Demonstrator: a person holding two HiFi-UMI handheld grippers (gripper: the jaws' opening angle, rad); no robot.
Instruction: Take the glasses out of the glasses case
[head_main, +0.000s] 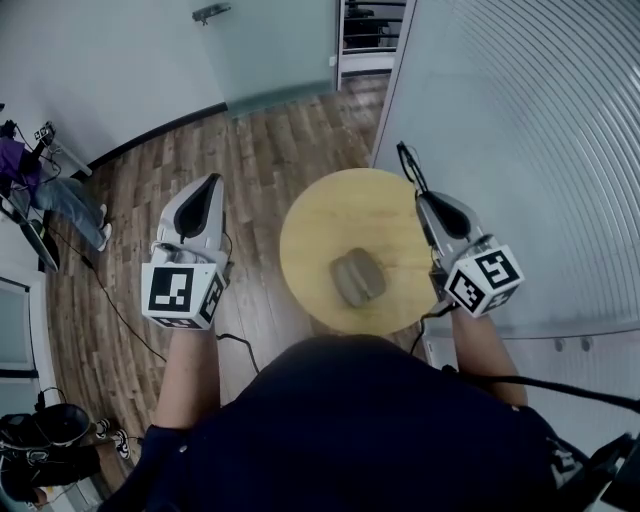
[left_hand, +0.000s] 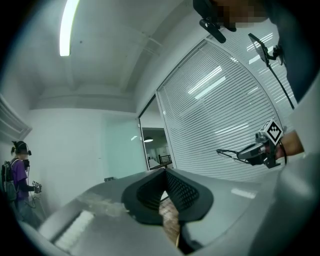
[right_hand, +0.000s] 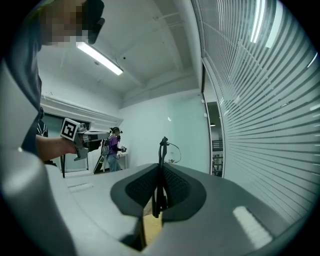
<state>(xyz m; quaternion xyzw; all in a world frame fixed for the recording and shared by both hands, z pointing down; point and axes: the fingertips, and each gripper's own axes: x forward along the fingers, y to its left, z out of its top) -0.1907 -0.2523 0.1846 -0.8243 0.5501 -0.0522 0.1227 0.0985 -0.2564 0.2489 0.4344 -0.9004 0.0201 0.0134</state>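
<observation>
Right gripper (head_main: 419, 197) has its jaws clamped on the glasses (right_hand: 161, 152), held up over the desk's (head_main: 320, 215) far right edge. The case (head_main: 357, 277) sits mid-desk, well apart. Left gripper (left_hand: 165, 172) jaws are closed on nothing.

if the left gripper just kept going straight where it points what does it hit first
Nothing close. The left gripper, jaws together and empty, points over the wood floor, left of the table. The way looks free to the far doorway, though depth is unclear.
</observation>
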